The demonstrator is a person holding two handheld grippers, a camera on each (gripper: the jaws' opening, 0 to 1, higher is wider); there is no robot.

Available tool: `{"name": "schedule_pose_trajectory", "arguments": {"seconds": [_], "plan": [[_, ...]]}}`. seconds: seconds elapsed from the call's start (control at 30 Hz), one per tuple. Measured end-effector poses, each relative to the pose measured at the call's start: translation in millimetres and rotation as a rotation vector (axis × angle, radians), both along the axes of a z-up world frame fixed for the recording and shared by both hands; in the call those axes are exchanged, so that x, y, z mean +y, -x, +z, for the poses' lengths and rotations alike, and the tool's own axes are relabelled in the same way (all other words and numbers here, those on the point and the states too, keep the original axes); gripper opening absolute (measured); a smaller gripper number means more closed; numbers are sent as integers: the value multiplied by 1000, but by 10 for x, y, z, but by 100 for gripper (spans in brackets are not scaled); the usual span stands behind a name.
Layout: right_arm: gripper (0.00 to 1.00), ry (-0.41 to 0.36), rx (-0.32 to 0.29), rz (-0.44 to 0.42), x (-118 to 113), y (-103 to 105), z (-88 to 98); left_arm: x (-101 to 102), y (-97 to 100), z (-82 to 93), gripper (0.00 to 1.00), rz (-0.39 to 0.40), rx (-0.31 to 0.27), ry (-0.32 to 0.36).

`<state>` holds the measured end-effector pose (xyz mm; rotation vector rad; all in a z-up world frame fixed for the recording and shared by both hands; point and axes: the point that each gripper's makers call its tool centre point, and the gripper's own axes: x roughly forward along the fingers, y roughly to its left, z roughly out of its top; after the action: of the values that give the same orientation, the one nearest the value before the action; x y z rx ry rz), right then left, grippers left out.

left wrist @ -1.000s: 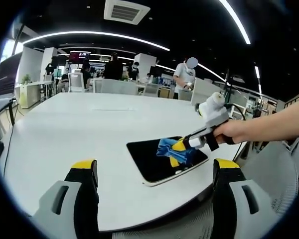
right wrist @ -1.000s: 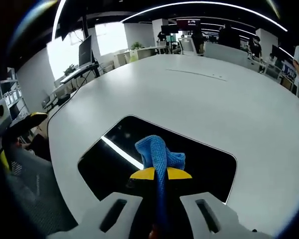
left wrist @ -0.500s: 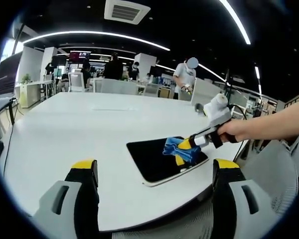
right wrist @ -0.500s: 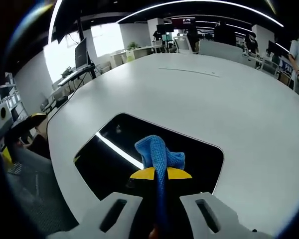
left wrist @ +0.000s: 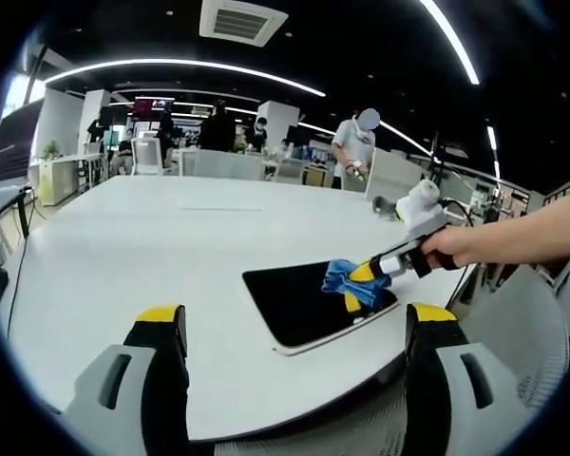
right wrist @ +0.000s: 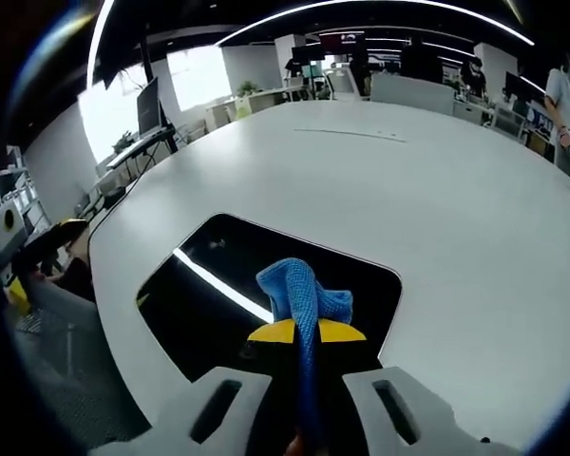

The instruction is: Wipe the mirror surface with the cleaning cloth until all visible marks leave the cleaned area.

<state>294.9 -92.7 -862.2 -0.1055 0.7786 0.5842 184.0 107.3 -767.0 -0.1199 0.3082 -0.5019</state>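
Pinching the cleaning cloth (right wrist: 302,296) on the mirror (right wrist: 195,309), the right gripper (right wrist: 307,332) risked nudging it off the counter (right wrist: 380,180) edge; the left gripper (left wrist: 294,328) jaws stood spread.

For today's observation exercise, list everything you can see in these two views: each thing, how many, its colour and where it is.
mirror: one, dark reflective with pale edge, flat on the table near its edge.
cleaning cloth: one, blue, pinched in the right tongs, on the mirror.
table: one, white, large, under the mirror.
chair: one, pale mesh, beside the table.
people: several, standing in the background.
ceiling lights: several, white strips overhead.
left tongs: open, yellow-tipped, raised short of the table.
right tongs: shut on the cloth.
hand: one, holding the right tongs.
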Motion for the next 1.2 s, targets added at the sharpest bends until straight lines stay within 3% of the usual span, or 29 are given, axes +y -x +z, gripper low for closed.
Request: {"name": "schedule_pose_trajectory", "arguments": {"seconds": [0.47,0.97,1.2], "plan": [[0,-17,20,-28,-227,33,10,-7,-3,-4,94,-3,1,-1],[0,-24,24,-34,-306,33,0,-7,-3,-7,94,-2,3,0],[0,-66,33,-60,-309,33,-3,-1,1,-10,94,0,5,-2]]}}
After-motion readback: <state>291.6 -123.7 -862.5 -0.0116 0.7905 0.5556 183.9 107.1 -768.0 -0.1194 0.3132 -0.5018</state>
